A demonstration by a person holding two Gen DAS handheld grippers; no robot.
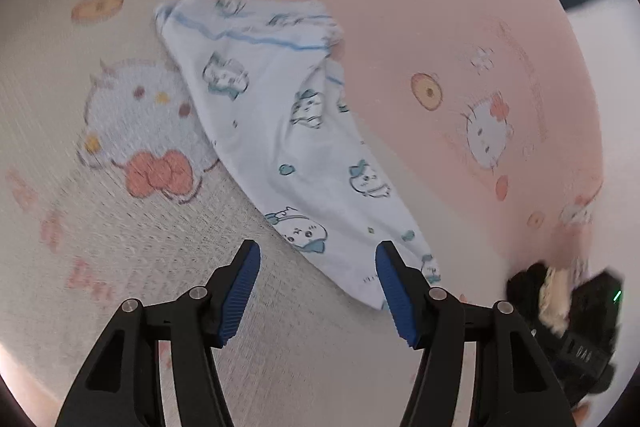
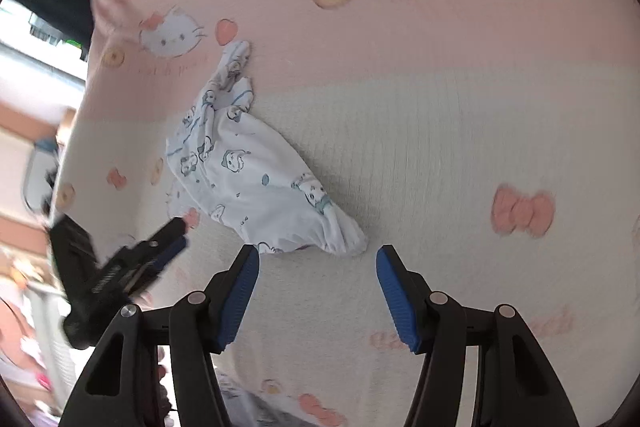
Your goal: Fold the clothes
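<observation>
Your left gripper (image 1: 318,259) and right gripper (image 2: 318,259) both hover with jaws apart, nothing between the blue pads. The white printed garment (image 2: 256,179) lies crumpled on the pink-and-cream cartoon sheet (image 2: 440,127), straddling the line where pink meets cream, just ahead of both sets of fingertips and touching neither.

A bed sheet (image 1: 420,7), pink in the upper part of the frame and cream below, printed with cartoon cats, bows and donuts, carries one small white garment (image 1: 280,131) with blue cartoon prints, lying crumpled near the middle.
</observation>
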